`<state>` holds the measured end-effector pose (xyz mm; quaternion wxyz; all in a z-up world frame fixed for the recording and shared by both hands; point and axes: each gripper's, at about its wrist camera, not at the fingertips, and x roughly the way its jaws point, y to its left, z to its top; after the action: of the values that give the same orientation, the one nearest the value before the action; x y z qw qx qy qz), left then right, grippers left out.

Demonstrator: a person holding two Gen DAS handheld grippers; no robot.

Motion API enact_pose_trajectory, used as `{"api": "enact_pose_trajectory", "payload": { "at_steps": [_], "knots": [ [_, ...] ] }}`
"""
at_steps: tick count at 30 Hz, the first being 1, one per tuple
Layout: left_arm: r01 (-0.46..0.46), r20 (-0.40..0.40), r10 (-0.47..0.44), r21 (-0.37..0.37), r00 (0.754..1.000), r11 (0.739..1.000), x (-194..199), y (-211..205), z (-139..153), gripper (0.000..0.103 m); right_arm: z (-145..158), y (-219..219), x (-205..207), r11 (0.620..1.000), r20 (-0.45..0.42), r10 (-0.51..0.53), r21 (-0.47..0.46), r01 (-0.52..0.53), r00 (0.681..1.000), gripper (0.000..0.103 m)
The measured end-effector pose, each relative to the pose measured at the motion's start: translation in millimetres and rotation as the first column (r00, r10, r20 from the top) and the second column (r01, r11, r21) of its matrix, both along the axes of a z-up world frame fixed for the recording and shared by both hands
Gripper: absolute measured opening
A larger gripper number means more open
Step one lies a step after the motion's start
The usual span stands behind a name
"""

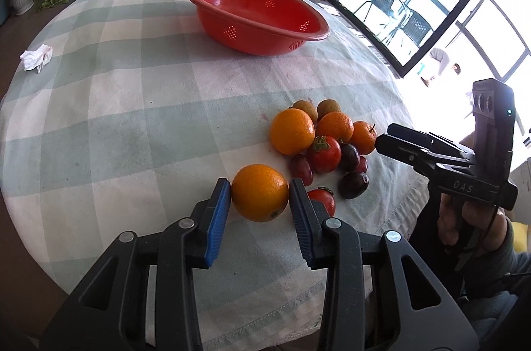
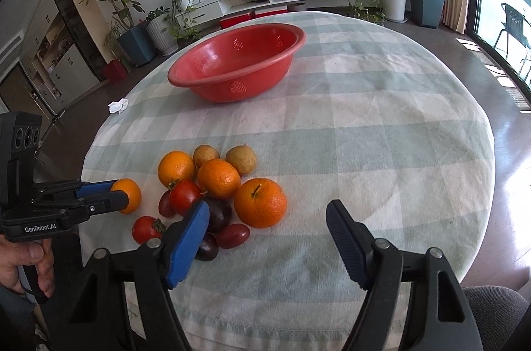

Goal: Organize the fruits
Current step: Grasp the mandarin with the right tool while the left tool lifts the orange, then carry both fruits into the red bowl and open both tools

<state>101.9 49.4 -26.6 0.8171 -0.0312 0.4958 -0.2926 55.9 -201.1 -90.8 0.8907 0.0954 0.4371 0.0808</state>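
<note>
My left gripper (image 1: 260, 194) is shut on an orange (image 1: 260, 192), both blue pads against its sides, low over the checked tablecloth; it also shows in the right wrist view (image 2: 127, 195). Beside it lies a pile of fruit: oranges (image 1: 292, 132), red tomato-like fruits (image 1: 324, 153), dark plums (image 1: 353, 184) and two brownish round fruits (image 1: 305, 108). A red colander bowl (image 1: 317, 27) stands empty at the far side of the table, also in the right wrist view (image 2: 186, 79). My right gripper (image 2: 268, 225) is open and empty, just right of the pile, near a large orange (image 2: 260, 202).
A crumpled white tissue (image 1: 36, 57) lies at the table's left edge. The round table (image 2: 381, 118) has a green-white cloth. Potted plants, a TV shelf and balcony windows surround it. A grey seat (image 2: 494, 304) is at the lower right.
</note>
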Motion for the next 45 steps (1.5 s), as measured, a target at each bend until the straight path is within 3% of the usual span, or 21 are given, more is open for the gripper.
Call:
{"api": "enact_pose_trajectory", "payload": {
  "at_steps": [6, 16, 25, 32, 39, 45],
  "knots": [
    [-0.011, 0.002, 0.011, -0.023, 1.0, 1.0, -2, 6, -2, 0.034, -10, 2, 11, 1.0, -0.048, 0.016, 0.007, -0.016, 0.999, 0.066],
    [-0.011, 0.006, 0.011, -0.033, 1.0, 0.999, 0, 2, -4, 0.034, -17, 7, 21, 0.998, -0.068, 0.066, 0.015, -0.066, 0.996, 0.044],
    [-0.009, 0.026, 0.01, -0.03, 1.0, 0.999, 1, -4, 2, 0.034, -12, 2, 18, 0.998, -0.049, 0.06, 0.038, -0.058, 0.997, 0.042],
    [-0.034, 0.067, 0.037, -0.048, 0.997, 0.998, 10, 2, 18, 0.034, 8, -23, 17, 0.996, -0.004, 0.007, 0.088, -0.007, 1.0, 0.042],
    [-0.065, 0.192, 0.072, -0.041, 0.979, 0.997, 46, 8, 67, 0.034, 53, -62, 37, 0.992, 0.087, -0.064, 0.112, 0.055, 0.994, 0.042],
    [-0.043, 0.286, 0.043, -0.005, 0.957, 0.999, 103, -19, 112, 0.034, 100, -43, 81, 0.997, 0.198, 0.021, 0.073, -0.036, 0.98, 0.042]
  ]
}}
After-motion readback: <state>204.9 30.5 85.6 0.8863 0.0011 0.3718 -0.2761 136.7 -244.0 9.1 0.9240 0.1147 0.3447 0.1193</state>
